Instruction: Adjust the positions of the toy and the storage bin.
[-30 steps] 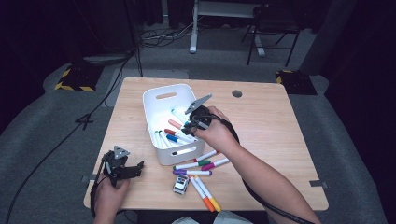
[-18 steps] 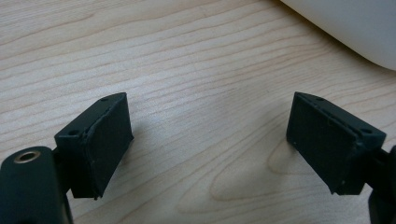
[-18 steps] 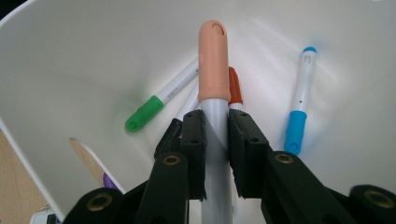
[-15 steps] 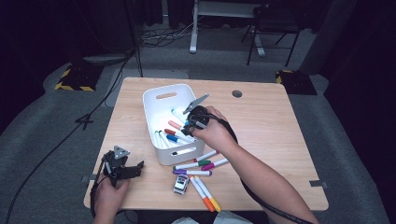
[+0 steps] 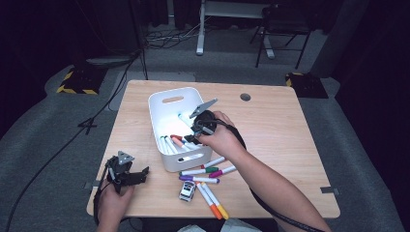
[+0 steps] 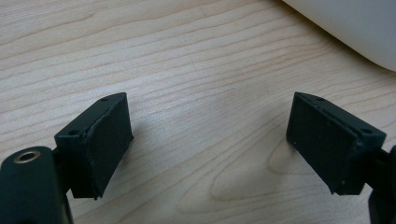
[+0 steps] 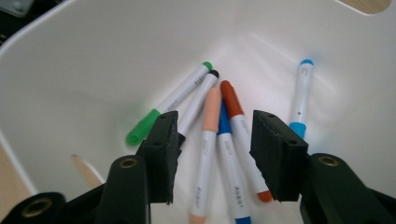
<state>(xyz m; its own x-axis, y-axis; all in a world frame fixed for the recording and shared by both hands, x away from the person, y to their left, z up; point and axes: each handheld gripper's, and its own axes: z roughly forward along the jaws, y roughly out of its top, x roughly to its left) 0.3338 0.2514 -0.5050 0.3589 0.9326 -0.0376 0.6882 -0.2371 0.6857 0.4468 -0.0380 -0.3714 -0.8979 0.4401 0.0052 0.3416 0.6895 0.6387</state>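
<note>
Since the earlier frame, my right gripper (image 7: 212,154) has just been opening its jaws inside the white bin (image 5: 164,116); both hands sit where they were. Jaws now stand about half apart, pads pressing on nothing. Directly below and between them lie a peach marker (image 7: 208,140), a blue marker (image 7: 229,158) and an orange marker (image 7: 240,135), loose on the bin floor. Just beyond the one jaw: a green marker (image 7: 173,105) and a black-capped marker (image 7: 198,100). Off past the other jaw, well apart, a light-blue marker (image 7: 301,98) lies by itself.

I see my left gripper (image 6: 208,140) over bare table (image 6: 187,56), jaws wide apart, nothing between them, bin wall off ahead to one side.

On the table behind the right gripper, toward me, more markers (image 5: 205,171) and a small toy car (image 5: 187,191) lie just outside the bin.
</note>
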